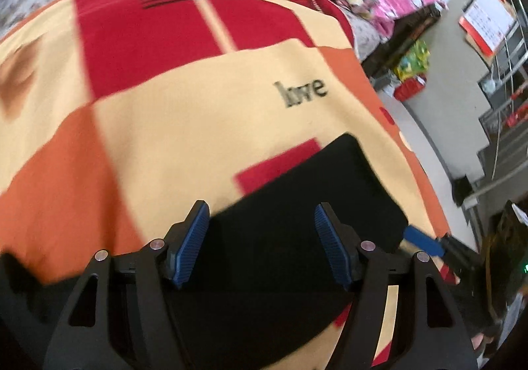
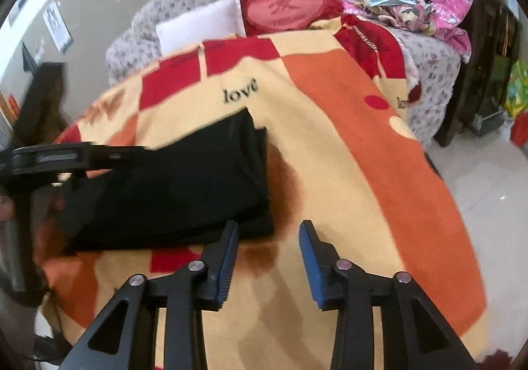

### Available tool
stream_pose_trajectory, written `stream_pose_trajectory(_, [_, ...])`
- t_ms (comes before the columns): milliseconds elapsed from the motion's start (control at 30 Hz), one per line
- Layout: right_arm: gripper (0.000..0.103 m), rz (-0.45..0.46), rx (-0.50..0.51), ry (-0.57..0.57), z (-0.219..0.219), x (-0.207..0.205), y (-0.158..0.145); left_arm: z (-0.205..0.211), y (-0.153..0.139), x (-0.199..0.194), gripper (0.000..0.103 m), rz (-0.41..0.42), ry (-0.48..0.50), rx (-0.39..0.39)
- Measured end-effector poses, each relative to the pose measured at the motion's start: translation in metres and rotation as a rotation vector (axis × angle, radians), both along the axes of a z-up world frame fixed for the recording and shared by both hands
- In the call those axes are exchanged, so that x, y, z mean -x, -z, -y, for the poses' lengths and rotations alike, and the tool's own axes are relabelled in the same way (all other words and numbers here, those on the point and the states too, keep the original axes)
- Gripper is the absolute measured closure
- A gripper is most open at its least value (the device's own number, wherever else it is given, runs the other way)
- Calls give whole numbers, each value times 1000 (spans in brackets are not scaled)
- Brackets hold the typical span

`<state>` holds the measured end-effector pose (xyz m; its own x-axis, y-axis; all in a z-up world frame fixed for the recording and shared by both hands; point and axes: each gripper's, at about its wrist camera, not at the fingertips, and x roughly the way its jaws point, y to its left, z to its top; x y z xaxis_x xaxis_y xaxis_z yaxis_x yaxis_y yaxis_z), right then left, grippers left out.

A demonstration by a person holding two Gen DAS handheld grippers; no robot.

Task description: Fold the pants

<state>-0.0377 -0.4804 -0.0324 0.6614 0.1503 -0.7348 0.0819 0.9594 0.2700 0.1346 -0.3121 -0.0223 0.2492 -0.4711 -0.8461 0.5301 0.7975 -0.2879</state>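
Both jaws spread, nothing held — folded stack at risk of a nudge
Left gripper [image 1: 261, 244] hangs open over the black pants [image 2: 171, 191], folded on the patterned blanket [image 2: 330, 145]; right gripper [image 2: 269, 257] gapes just beside their edge — a brush could undo the fold

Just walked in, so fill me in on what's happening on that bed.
A person holding a two-finger gripper in each hand is folding black pants on a red, orange and cream patchwork blanket. The pants lie in a compact folded stack. The left gripper hovers open over the pants, gripping nothing. The right gripper is open too, beside the stack's near corner, over bare blanket. A red heart-shaped cushion sits at the far end.
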Motion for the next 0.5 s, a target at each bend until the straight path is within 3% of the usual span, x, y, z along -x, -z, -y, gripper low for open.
stream_pose_trajectory(133, [59, 28, -52, -5, -2, -5, 3, 30, 5, -12, 36, -24, 78, -8])
stream_pose_trajectory(267, [59, 40, -52, -20, -4, -8, 3, 52, 8, -13, 36, 18, 127, -70])
stream_pose_trajectory(500, [59, 90, 8, -44, -2, -7, -19, 38, -3, -13, 36, 12, 117, -30])
